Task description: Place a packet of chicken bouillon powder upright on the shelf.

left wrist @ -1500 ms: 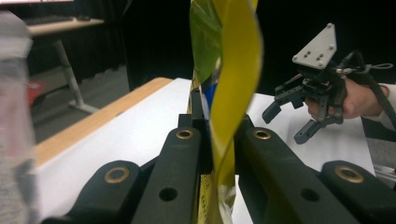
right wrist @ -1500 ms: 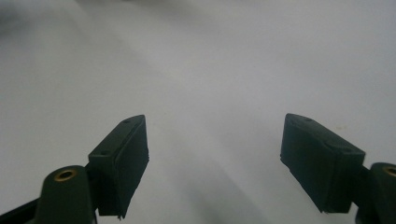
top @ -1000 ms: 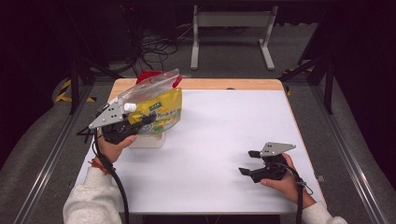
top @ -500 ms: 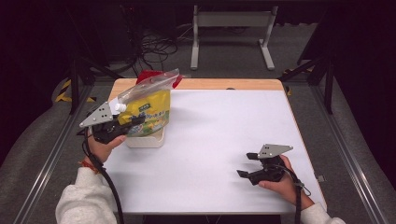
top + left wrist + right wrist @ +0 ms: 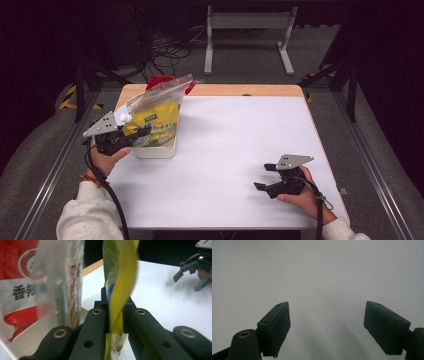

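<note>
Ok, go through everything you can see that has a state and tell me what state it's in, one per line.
Left gripper: shut on the yellow packet.
Right gripper: open, holding nothing, over bare table.
Yellow packet: pinched at its edge, partly in the white bin.
Clear bag: standing in the bin.
White bin: upright, holding the packets.

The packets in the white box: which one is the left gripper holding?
The yellow packet: the left gripper is shut on its edge. The red packet and the clear bag beside it are not gripped.
</note>
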`<action>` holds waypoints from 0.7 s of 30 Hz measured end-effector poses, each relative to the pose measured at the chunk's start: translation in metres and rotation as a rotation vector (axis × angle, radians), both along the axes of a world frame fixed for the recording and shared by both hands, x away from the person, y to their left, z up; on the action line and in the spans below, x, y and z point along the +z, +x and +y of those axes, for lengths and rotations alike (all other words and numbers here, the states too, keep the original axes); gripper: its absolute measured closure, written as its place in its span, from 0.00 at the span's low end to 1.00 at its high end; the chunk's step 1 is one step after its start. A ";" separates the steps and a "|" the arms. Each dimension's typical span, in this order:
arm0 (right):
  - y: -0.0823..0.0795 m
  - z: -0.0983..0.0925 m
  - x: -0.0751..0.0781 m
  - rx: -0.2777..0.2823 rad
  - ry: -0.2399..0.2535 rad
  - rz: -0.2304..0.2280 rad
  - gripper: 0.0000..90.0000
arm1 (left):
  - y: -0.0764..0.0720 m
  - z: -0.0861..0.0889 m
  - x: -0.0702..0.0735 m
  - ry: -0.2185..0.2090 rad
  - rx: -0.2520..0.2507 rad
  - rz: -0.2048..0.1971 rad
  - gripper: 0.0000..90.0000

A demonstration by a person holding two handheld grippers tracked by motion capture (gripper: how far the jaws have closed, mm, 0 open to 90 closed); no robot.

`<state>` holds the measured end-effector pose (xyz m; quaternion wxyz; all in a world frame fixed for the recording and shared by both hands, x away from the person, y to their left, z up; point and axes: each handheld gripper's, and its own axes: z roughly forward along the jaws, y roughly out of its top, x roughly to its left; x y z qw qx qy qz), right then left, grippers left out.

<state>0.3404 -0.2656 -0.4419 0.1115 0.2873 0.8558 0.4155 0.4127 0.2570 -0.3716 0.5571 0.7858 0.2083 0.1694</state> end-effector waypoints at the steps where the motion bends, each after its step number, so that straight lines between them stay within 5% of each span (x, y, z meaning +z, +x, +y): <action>1: 0.000 0.000 0.000 0.000 0.001 0.000 0.23 | -0.001 0.001 -0.002 -0.002 0.004 0.004 0.96; 9: 0.000 0.002 0.001 0.008 -0.001 0.000 0.23 | -0.005 0.004 -0.006 -0.005 0.040 0.027 0.97; 12: 0.001 0.003 0.002 0.013 -0.003 -0.004 0.23 | -0.003 -0.001 -0.010 0.034 0.047 0.051 0.97; 21: 0.002 0.006 0.002 0.022 -0.004 -0.007 0.23 | -0.001 0.002 -0.021 0.013 0.092 0.082 0.97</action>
